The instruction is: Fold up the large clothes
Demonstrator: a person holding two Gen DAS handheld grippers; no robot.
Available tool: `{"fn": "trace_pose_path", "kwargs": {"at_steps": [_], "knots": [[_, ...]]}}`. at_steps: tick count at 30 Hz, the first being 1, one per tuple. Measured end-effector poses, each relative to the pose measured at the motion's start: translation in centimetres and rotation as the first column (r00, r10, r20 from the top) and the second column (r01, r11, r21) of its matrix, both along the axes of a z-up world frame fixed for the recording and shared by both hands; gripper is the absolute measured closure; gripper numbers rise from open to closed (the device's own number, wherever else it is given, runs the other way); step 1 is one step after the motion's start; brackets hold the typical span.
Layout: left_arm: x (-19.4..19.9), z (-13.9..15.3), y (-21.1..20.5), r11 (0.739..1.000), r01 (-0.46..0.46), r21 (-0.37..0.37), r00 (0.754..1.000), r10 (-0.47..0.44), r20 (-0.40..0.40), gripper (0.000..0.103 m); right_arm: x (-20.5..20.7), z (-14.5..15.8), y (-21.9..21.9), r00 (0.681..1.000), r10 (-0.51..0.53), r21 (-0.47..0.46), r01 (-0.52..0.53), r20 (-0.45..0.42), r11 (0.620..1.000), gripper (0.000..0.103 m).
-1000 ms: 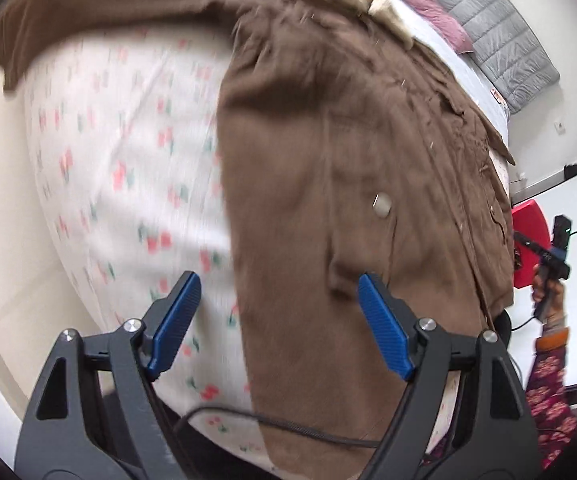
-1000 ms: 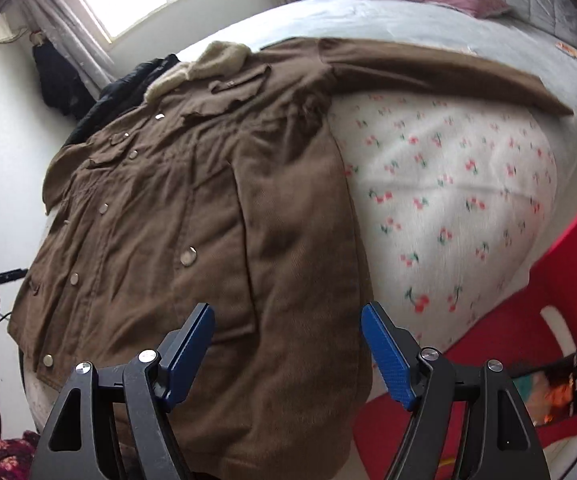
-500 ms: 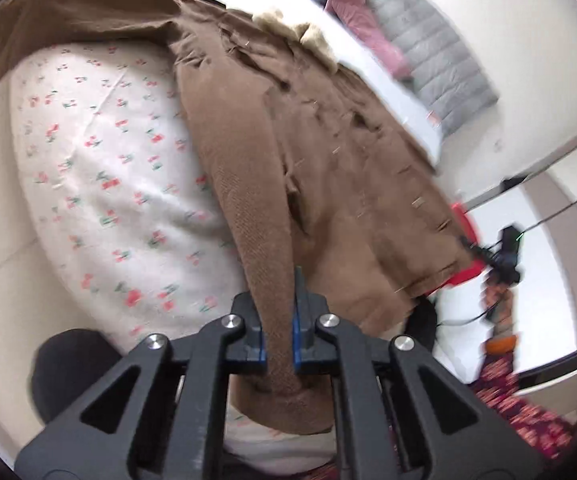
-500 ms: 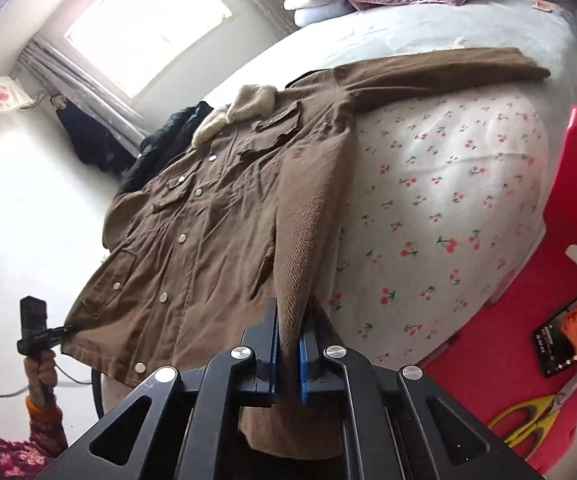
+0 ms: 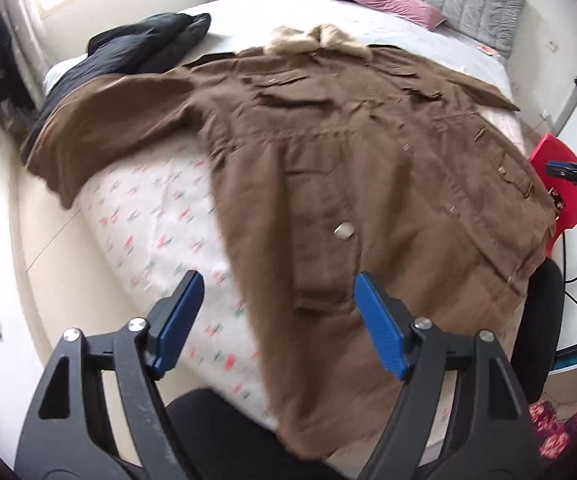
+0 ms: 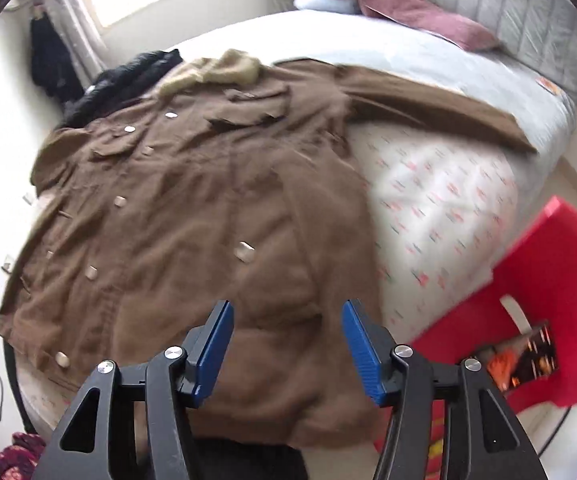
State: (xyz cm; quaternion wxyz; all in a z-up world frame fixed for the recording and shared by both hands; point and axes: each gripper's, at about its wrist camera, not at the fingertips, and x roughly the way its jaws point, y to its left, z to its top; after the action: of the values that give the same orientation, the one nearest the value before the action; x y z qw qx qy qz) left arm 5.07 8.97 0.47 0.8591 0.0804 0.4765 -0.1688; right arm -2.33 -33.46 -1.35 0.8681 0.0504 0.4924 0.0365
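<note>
From my remote seat, the bed (image 5: 428, 36) fills both views, and the brown coat (image 5: 368, 168) lies spread face up across it, collar toward the pillows, hem hanging over the near edge. One sleeve (image 5: 100, 136) stretches out over the cherry-print sheet (image 5: 160, 224) on the left wrist view's side; the other sleeve (image 6: 428, 108) runs out the opposite way in the right wrist view.

Both tools hang above the hem with nothing between their pads. The left tool (image 5: 276, 320) has its jaws opening, wide apart over the coat's edge and the sheet. The right tool (image 6: 286, 348) is opening too, its gap narrower, over the lower front panel.

As I judge it, the coat is still unfolded, so the step in hand is to take a fresh hold for the first fold. To do it well I would pinch the side edge at two well-separated points, get both layers into the pads, lift evenly and carry the edge over toward the button line, bringing the sleeve in so it does not trail.

Both views are motion-blurred, so seams and pocket flaps are soft. The hem's lowest part is cut off behind the tools, and I cannot tell how far it hangs. A dark garment (image 5: 128, 52) lies beside the collar.
</note>
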Motion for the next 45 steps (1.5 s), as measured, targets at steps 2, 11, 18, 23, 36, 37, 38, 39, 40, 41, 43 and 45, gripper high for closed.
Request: {"fn": "trace_pose_path", "kwargs": {"at_steps": [2, 11, 18, 23, 36, 37, 38, 39, 40, 41, 43, 45], "knots": [[1.3, -0.5, -1.4, 0.999, 0.045, -0.014, 0.999, -0.045, 0.012, 0.023, 2.4, -0.1, 2.3, 0.999, 0.036, -0.013, -0.036, 0.007, 0.999, 0.038], [5.8, -7.8, -7.9, 0.99, 0.144, -0.002, 0.989, -0.144, -0.047, 0.023, 9.4, -6.3, 10.0, 0.988, 0.114, -0.042, -0.118, -0.102, 0.992, 0.037], [3.1, -8.3, -5.0, 0.976, 0.211, -0.054, 0.972, -0.216, -0.091, 0.019, 6.5, -8.6, 8.7, 0.984, 0.147, -0.004, -0.148, -0.101, 0.989, 0.033], [0.5, -7.6, -3.7, 0.951, 0.307, 0.035, 0.943, -0.299, -0.146, 0.019, 3.9, -8.4, 7.6, 0.978, 0.162, -0.024, -0.167, -0.135, 0.986, 0.029], [6.9, 2.9, -3.1, 0.98, 0.198, -0.009, 0.973, -0.197, -0.117, 0.019, 6.5, 2.3, 10.4, 0.989, 0.141, -0.137, -0.147, -0.052, 0.98, 0.029], [8.1, 4.0, -3.6, 0.982, 0.19, 0.01, 0.978, -0.188, -0.093, 0.019, 7.5, 3.3, 10.5, 0.99, 0.138, -0.142, -0.141, -0.032, 0.98, 0.029], [9.3, 4.9, -3.9, 0.983, 0.181, 0.024, 0.981, -0.179, -0.074, 0.019, 8.5, 4.3, 10.4, 0.991, 0.132, -0.15, -0.132, -0.014, 0.98, 0.029], [10.8, 5.8, -4.3, 0.984, 0.173, 0.032, 0.984, -0.171, -0.054, 0.019, 9.6, 5.0, 10.9, 0.992, 0.128, -0.16, -0.127, 0.0, 0.979, 0.029], [12.4, 6.6, -4.7, 0.985, 0.168, 0.032, 0.985, -0.167, -0.043, 0.019, 11.0, 5.7, 11.1, 0.992, 0.129, -0.17, -0.125, 0.012, 0.978, 0.028], [14.1, 7.3, -4.9, 0.986, 0.162, 0.03, 0.986, -0.161, -0.036, 0.019, 12.6, 6.3, 11.5, 0.991, 0.129, -0.175, -0.123, 0.023, 0.977, 0.028], [17.7, 8.3, -5.9, 0.989, 0.144, 0.027, 0.989, -0.143, -0.026, 0.019, 15.6, 7.2, 12.0, 0.99, 0.132, -0.168, -0.124, 0.04, 0.978, 0.028], [21.5, 8.9, -7.0, 0.991, 0.126, 0.036, 0.992, -0.126, -0.013, 0.019, 18.7, 7.8, 12.1, 0.99, 0.131, -0.153, -0.121, 0.056, 0.981, 0.028]]}}
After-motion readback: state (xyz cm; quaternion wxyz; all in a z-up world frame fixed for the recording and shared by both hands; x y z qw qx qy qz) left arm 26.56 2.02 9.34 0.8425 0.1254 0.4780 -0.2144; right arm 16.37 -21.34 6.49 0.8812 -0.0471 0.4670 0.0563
